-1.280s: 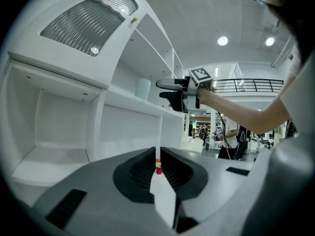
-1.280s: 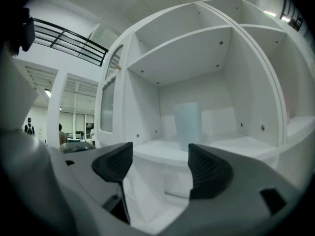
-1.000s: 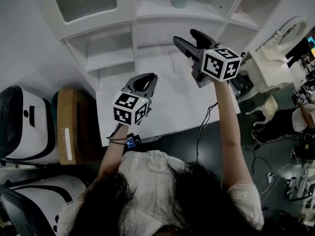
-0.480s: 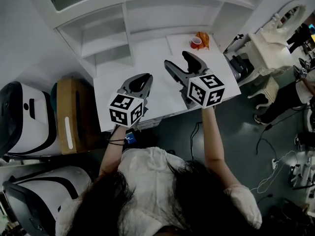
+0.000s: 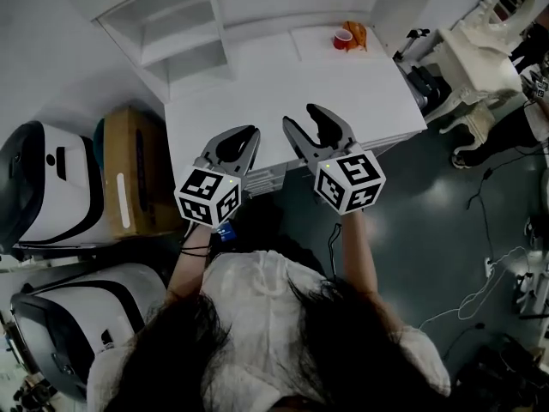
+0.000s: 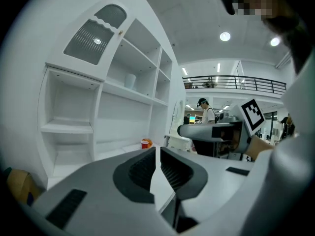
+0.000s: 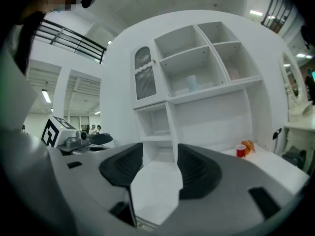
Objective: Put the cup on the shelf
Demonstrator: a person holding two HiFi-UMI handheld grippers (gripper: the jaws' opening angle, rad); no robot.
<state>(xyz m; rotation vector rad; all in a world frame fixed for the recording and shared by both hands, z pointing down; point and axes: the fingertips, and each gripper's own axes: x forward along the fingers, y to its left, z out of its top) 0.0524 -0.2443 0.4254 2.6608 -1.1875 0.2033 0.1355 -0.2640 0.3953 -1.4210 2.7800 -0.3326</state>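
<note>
A pale blue cup (image 7: 192, 83) stands upright on a middle shelf of the white shelf unit (image 7: 211, 95), also seen as the cup (image 6: 130, 80) in the left gripper view; the head view cuts it off. Both grippers hover over the near edge of the white table (image 5: 283, 80), far from the cup. My left gripper (image 5: 243, 136) (image 6: 157, 154) is shut and holds nothing. My right gripper (image 5: 300, 117) (image 7: 160, 154) is open and its jaws have just been closing, with nothing between them.
A small red cup (image 5: 341, 39) (image 7: 240, 150) and an orange thing (image 5: 356, 33) sit at the table's far right. A cardboard box (image 5: 129, 178) and white machines (image 5: 43, 196) stand left. White ornate furniture (image 5: 472, 50) and cables lie right.
Both grippers have drawn back from the shelf unit toward the person and sunk, the right one farther. The right jaws have narrowed. The shelf with the cup has left the head view.
</note>
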